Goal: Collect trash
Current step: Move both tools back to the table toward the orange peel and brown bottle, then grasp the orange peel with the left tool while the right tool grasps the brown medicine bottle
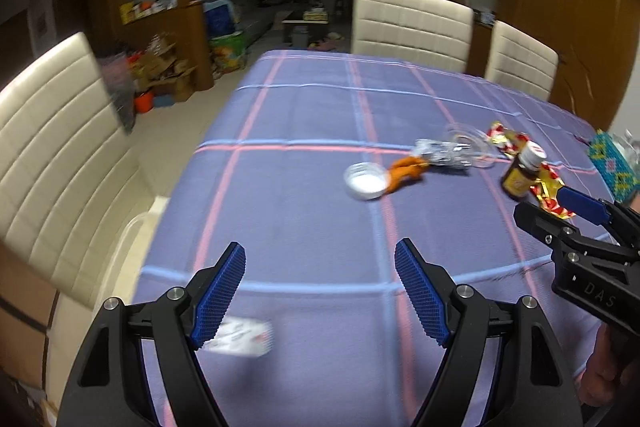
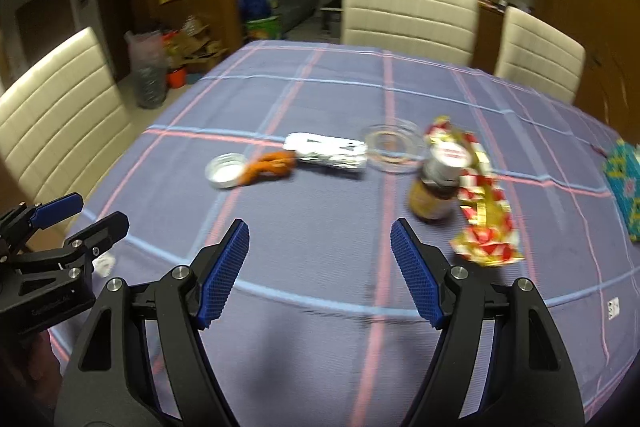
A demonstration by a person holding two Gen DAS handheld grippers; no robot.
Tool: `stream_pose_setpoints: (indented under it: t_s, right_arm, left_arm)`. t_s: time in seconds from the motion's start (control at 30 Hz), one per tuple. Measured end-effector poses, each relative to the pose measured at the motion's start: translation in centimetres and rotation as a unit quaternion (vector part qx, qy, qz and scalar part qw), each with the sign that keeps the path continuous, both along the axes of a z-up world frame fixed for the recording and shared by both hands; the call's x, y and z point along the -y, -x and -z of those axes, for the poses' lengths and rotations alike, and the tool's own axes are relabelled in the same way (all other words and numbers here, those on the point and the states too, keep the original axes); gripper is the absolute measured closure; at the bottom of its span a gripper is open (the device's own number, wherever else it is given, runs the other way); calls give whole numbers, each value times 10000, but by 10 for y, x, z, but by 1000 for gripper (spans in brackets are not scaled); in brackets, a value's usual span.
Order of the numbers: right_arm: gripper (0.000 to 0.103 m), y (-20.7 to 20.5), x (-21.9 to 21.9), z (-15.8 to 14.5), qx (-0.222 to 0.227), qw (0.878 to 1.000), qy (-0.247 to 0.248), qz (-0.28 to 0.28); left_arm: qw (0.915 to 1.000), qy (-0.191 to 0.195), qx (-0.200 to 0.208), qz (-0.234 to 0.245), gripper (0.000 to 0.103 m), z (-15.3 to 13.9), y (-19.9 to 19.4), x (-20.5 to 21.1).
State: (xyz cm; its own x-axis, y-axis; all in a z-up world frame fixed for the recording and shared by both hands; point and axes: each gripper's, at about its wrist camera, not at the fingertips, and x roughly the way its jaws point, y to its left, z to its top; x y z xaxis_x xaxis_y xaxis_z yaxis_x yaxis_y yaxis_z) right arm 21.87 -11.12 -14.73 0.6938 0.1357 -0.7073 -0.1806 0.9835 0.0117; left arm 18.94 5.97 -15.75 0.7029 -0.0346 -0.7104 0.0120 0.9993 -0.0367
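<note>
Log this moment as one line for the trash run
left gripper: open, empty | right gripper: open, empty | wrapper, foil, peel: on table

Cream chairs [image 2: 408, 19] ring a plaid-clothed table [image 2: 320, 99].

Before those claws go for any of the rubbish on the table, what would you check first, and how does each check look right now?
1. Left gripper open, nothing held: ok.
2. Right gripper open, nothing held: ok.
3. Red-and-gold wrapper in plain sight ahead of the right gripper: ok.
4. Wrapper free of neighbours: not ok, the brown bottle stands against it.
5. Foil wrapper and orange scrap unobstructed: ok.
6. Bin for the trash in view: cannot tell.
</note>
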Motion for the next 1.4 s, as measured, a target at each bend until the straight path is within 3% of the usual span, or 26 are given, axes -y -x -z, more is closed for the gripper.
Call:
stream_pose_setpoints:
  t_s: [0.37,0.53,0.77,0.87,1.1,1.23,1.4]
  right_arm:
    - [29,-45,67,22,-292,9980,-252,503]
    - [29,-68,74,33,-448,9973,-225,529]
    - [29,-91,71,44,-596,9967,-133,539]
    - [30,-98,72,48,-680,9959,-155,584]
    - [36,-100,69,53,-688,9959,-76,580]
    - [56,-98,67,53,-634,9964,-7,563]
    - [56,-95,69,52,-650,9962,-100,563]
  left_arm:
    - [9977,-495,-71,456,28,13,-68,68]
    - [9950,-801,-180,566,28,24,-102,82]
    - [9939,-793,-387,658,28,38,-127,81]
    - [9929,-809,-479,728,37,43,-132,82]
    - [9929,-667,-531,835,70,46,-136,80]
    - [9932,-585,-596,806,73,46,-135,78]
    - [9938,-456,-591,823,75,40,-129,76]
